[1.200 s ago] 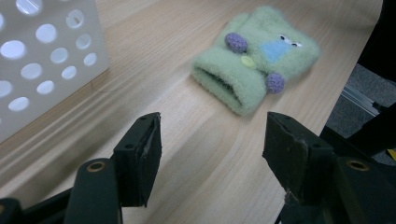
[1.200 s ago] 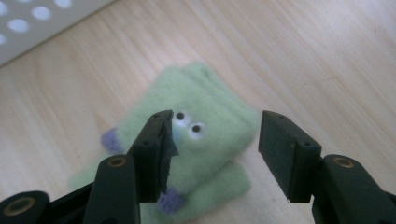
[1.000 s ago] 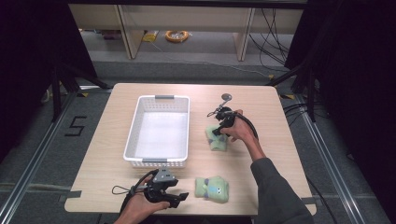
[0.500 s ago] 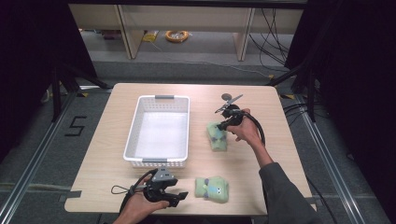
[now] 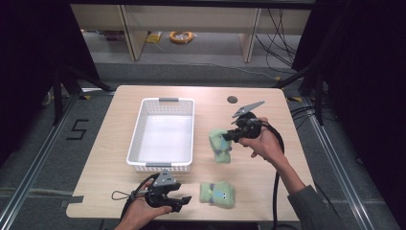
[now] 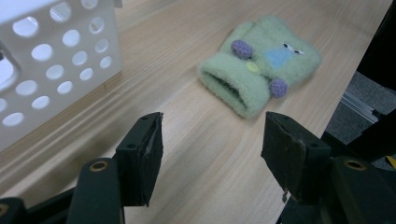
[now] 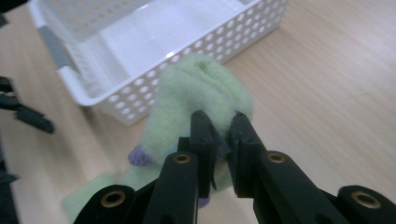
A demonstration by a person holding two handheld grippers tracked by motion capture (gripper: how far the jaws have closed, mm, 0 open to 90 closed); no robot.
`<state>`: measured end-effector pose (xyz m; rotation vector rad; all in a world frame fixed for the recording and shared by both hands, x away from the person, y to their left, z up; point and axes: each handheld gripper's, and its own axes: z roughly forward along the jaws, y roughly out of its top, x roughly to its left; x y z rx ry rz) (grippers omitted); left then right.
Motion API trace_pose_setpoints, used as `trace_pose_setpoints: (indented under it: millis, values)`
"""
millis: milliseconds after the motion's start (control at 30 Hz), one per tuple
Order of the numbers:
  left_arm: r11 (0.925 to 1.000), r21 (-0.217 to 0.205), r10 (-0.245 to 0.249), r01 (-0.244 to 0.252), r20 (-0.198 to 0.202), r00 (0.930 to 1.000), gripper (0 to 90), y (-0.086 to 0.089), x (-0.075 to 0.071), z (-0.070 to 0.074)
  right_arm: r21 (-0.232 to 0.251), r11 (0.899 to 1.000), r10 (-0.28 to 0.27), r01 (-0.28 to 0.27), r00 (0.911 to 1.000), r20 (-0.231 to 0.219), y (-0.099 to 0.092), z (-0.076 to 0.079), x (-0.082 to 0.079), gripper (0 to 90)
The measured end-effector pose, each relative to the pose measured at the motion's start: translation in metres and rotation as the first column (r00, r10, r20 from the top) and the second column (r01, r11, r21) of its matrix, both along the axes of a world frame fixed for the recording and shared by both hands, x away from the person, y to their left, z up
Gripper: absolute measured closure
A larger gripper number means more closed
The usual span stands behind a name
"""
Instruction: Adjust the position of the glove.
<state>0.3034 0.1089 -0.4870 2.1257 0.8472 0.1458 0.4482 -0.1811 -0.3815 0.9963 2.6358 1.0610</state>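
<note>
My right gripper (image 5: pixel 230 136) has just been closing and is now shut on a fuzzy pale-green mitten (image 5: pixel 220 146). It holds the mitten up off the wooden table, just right of the white perforated basket (image 5: pixel 163 101). In the right gripper view its jaws (image 7: pixel 219 126) pinch the mitten's (image 7: pixel 187 93) fabric, with the basket (image 7: pixel 116 107) behind. A second green mitten (image 5: pixel 218 194) with purple dots lies flat near the front edge. My left gripper (image 5: pixel 179 201) rests open just left of it. In the left gripper view, that mitten (image 6: pixel 259 70) lies ahead of the spread jaws (image 6: pixel 212 140).
The basket (image 6: pixel 56 60) stands close on the left in the left gripper view. A round grommet hole (image 5: pixel 232 99) sits at the table's far side. The right gripper's cable (image 5: pixel 276 182) trails along the forearm. Bare wood lies right of the held mitten.
The right gripper closed on the mitten beside the basket and lifted it, moving up and slightly right. The left gripper and the front mitten stayed put.
</note>
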Motion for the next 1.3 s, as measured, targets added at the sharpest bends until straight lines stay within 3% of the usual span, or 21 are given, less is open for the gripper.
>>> trace_pose_setpoints:
  millis: [33, 67, 167, 200, 367, 500, 567, 600, 633, 700, 733, 767, 833, 867, 900, 967, 1067, 1133, 1200, 1300]
  values:
    - [1.0000, -0.009, -0.001, 0.001, -0.008, 1.0000, 37.8, 0.000, 0.000, 0.000, 0.033, 0.999, 0.031, -0.031, 0.9995, -0.007, -0.003, -0.001, -0.011, 82.4]
    - [1.0000, -0.009, 0.001, -0.001, -0.008, 1.0000, 37.9, 0.000, 0.000, 0.000, 0.020, 0.999, 0.044, -0.044, 0.9990, -0.005, -0.004, -0.001, -0.016, 82.4]
    - [0.9997, -0.021, 0.010, -0.010, -0.008, 0.9999, 38.5, -0.002, 0.000, 0.000, 0.044, 0.998, 0.047, -0.046, 0.9987, -0.020, -0.003, -0.003, -0.028, 82.4]
    - [0.9992, -0.032, 0.024, -0.024, -0.014, 0.9996, 38.6, -0.004, -0.001, 0.000, 0.037, 0.997, 0.066, -0.065, 0.9976, -0.020, -0.004, -0.004, -0.039, 82.3]
    - [0.9994, -0.033, -0.001, 0.001, -0.004, 1.0000, 38.8, -0.008, -0.003, 0.002, 0.052, 0.997, 0.055, -0.053, 0.9979, -0.035, -0.007, -0.011, -0.054, 82.2]
    - [0.9982, -0.050, -0.031, 0.033, 0.024, 0.9992, 40.1, -0.023, -0.001, 0.011, 0.052, 0.998, 0.046, -0.044, 0.9980, -0.044, -0.008, -0.019, -0.057, 82.1]
    - [0.9974, -0.069, -0.019, 0.020, 0.017, 0.9997, 40.6, -0.028, -0.001, 0.013, 0.050, 0.998, 0.035, -0.032, 0.9984, -0.045, -0.008, -0.019, -0.057, 82.1]
    - [0.9964, -0.080, -0.028, 0.030, 0.024, 0.9993, 40.8, -0.037, 0.002, 0.014, 0.077, 0.997, 0.025, -0.021, 0.9985, -0.049, -0.005, -0.022, -0.056, 82.1]
    - [0.9965, -0.077, -0.031, 0.033, 0.029, 0.9991, 41.0, -0.042, 0.003, 0.016, 0.057, 0.997, 0.045, -0.044, 0.9986, -0.028, -0.006, -0.021, -0.053, 82.1]
    - [0.9959, -0.081, -0.038, 0.040, 0.026, 0.9989, 41.3, -0.051, 0.005, 0.016, 0.061, 0.998, 0.023, -0.020, 0.9988, -0.043, -0.004, -0.020, -0.053, 82.0]
    - [0.9956, -0.078, -0.049, 0.052, 0.038, 0.9981, 41.7, -0.054, 0.007, 0.017, 0.067, 0.997, 0.038, -0.036, 0.9988, -0.031, -0.003, -0.020, -0.052, 81.8]
    - [0.9953, -0.082, -0.048, 0.051, 0.031, 0.9983, 42.1, -0.057, 0.009, 0.017, 0.074, 0.997, 0.014, -0.009, 0.9981, -0.060, -0.001, -0.020, -0.054, 81.7]
    - [0.9944, -0.100, -0.032, 0.033, 0.011, 0.9994, 43.3, -0.063, 0.011, 0.017, 0.086, 0.996, 0.019, -0.016, 0.9994, -0.030, 0.001, -0.020, -0.054, 81.6]
    - [0.9940, -0.103, -0.033, 0.034, 0.018, 0.9993, 43.8, -0.064, 0.014, 0.017, 0.087, 0.996, 0.006, 0.000, 0.9977, -0.068, 0.002, -0.018, -0.057, 81.5]
    - [0.9940, -0.106, -0.025, 0.027, 0.015, 0.9996, 45.7, -0.065, 0.016, 0.017, 0.089, 0.996, 0.020, -0.017, 0.9993, -0.033, 0.002, -0.020, -0.056, 81.5]
    - [0.9915, -0.128, -0.019, 0.019, 0.005, 0.9998, 49.0, -0.069, 0.019, 0.016, 0.092, 0.996, 0.015, -0.011, 0.9988, -0.046, 0.004, -0.019, -0.059, 81.4]
    - [0.9942, -0.104, -0.023, 0.025, 0.015, 0.9996, 53.2, -0.072, 0.023, 0.016, 0.100, 0.995, 0.006, -0.001, 0.9985, -0.054, 0.003, -0.019, -0.060, 81.3]
    - [0.9942, -0.105, -0.019, 0.022, 0.027, 0.9995, 59.5, -0.074, 0.025, 0.014, 0.107, 0.994, 0.006, 0.000, 0.9985, -0.054, 0.004, -0.019, -0.061, 81.2]
    - [0.9961, -0.084, -0.025, 0.027, 0.033, 0.9991, 71.8, -0.072, 0.026, 0.013, 0.108, 0.994, 0.009, -0.006, 0.9994, -0.033, 0.004, -0.020, -0.061, 81.1]
    - [0.9960, -0.077, -0.041, 0.044, 0.040, 0.9984, 78.7, -0.067, 0.025, 0.015, 0.111, 0.994, 0.002, 0.005, 0.9979, -0.064, 0.001, -0.018, -0.064, 80.7]
